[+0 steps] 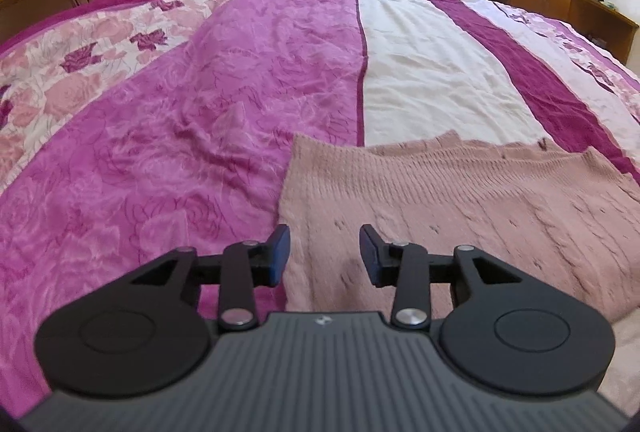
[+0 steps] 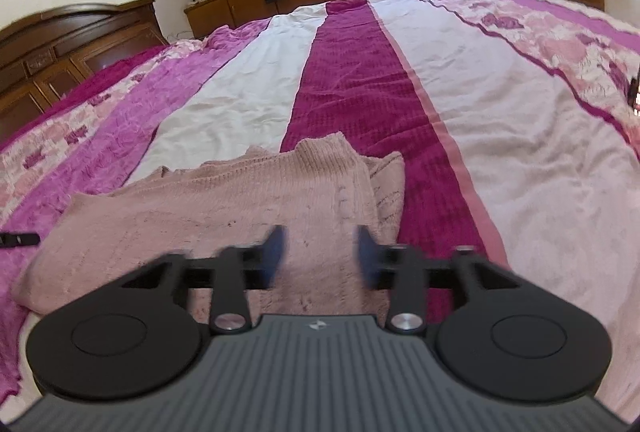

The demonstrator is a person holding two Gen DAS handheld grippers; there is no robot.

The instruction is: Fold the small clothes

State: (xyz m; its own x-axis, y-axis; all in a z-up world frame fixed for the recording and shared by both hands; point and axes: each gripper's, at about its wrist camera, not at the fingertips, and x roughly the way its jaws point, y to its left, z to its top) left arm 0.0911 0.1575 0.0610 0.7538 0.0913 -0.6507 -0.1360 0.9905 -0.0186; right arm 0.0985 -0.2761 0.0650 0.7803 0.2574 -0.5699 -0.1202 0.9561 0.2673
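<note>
Left gripper [image 1: 325, 254] hovers over the sweater's [image 1: 460, 208] left edge, jaws apart, empty. Right gripper [image 2: 320, 256] hovers over its right part, likewise. One sweater, one bedspread [image 1: 200, 92].

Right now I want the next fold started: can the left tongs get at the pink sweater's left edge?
Probably yes. The left tongs are open right over the pink sweater, its edge just inside one finger, nothing between.

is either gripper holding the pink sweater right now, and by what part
Nothing is held. The left gripper and the right gripper are both open above the pink sweater, with no fabric between the fingers.
</note>
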